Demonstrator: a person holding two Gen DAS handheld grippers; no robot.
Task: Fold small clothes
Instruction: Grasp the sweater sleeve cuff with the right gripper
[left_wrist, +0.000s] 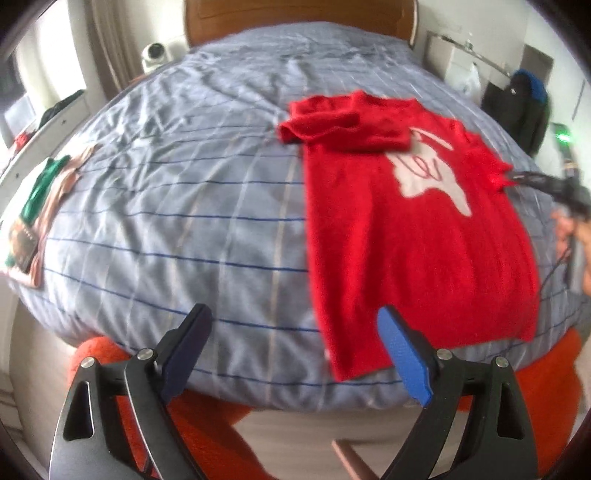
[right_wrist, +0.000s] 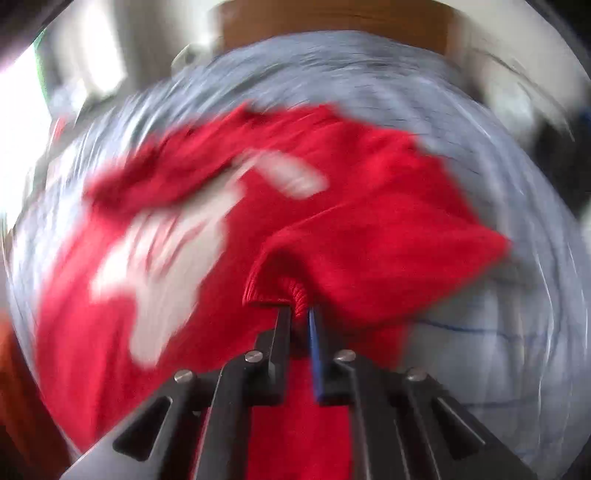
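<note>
On bed (left_wrist: 184, 206): right hand-held gripper (right_wrist: 300, 314) clamped on sweater (left_wrist: 424, 240) cuff, sleeve to cross leftward over body; left hand-held gripper (left_wrist: 295, 325) wide, empty, at hem.

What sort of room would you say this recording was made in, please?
Most likely a bedroom. A bed with a wrinkled grey-blue checked duvet fills the view, a curved wooden headboard stands behind it, and a small red knitted sweater with a white motif lies spread on the covers for folding.
</note>
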